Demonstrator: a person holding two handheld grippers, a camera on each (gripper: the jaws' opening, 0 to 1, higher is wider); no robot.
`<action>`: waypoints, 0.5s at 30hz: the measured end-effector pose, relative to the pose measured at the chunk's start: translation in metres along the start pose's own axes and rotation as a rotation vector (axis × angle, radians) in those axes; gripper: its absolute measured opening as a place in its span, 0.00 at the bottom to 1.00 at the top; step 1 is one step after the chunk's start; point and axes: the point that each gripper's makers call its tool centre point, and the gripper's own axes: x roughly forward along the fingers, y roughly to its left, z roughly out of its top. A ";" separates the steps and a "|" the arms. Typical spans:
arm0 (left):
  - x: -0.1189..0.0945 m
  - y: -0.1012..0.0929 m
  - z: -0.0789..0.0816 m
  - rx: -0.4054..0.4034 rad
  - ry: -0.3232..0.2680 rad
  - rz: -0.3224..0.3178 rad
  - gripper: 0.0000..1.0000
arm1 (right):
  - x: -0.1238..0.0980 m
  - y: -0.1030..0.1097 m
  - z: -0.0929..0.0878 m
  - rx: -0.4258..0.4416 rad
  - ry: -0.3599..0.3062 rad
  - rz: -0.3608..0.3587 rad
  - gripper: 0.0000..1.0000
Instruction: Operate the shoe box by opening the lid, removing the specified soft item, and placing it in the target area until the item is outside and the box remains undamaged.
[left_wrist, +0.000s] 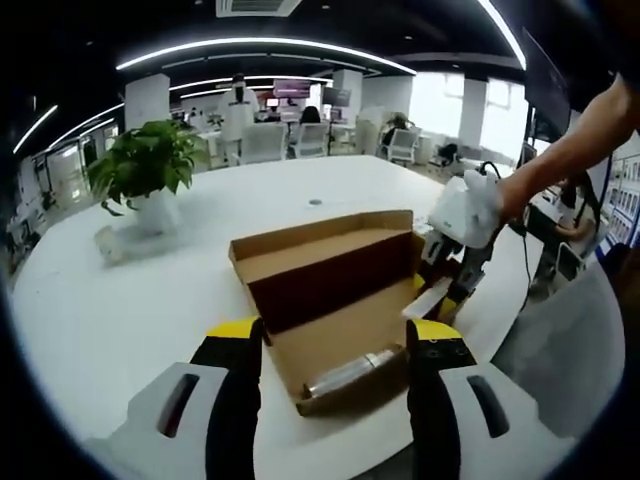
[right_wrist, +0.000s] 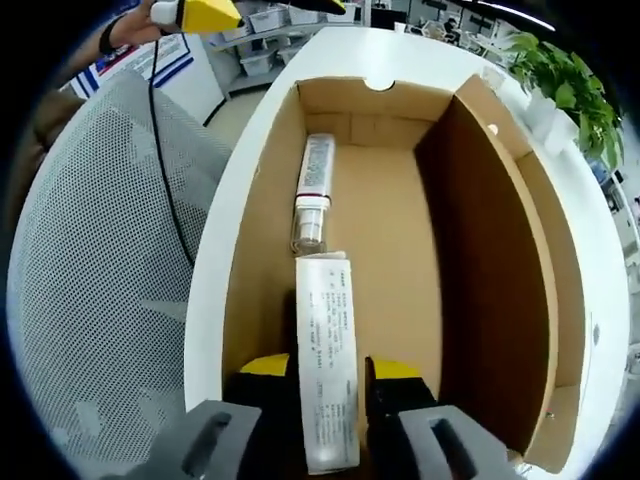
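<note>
Lying in open shoe box (right_wrist: 380, 200): tube (right_wrist: 313, 195); right tool (right_wrist: 330, 375) gripping white packet (right_wrist: 328, 360).

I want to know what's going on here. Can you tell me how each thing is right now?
Brown cardboard shoe box: open, lid flap standing up.
Silver tube with clear cap: lying flat inside the box.
White printed flat packet: held between the right gripper's jaws, over the box.
Right gripper: shut on the packet.
Left gripper: open, holding nothing.
Green potted plant: upright on the white table.
</note>
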 end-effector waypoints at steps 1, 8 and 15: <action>-0.002 0.001 0.000 -0.002 0.001 0.004 0.57 | 0.003 0.003 0.000 -0.007 0.007 0.008 0.22; -0.004 0.009 -0.003 -0.015 0.007 0.020 0.56 | 0.004 0.009 0.001 0.011 0.009 0.045 0.18; 0.000 0.007 -0.002 -0.015 0.010 0.012 0.56 | 0.001 0.004 0.000 0.066 -0.039 0.019 0.18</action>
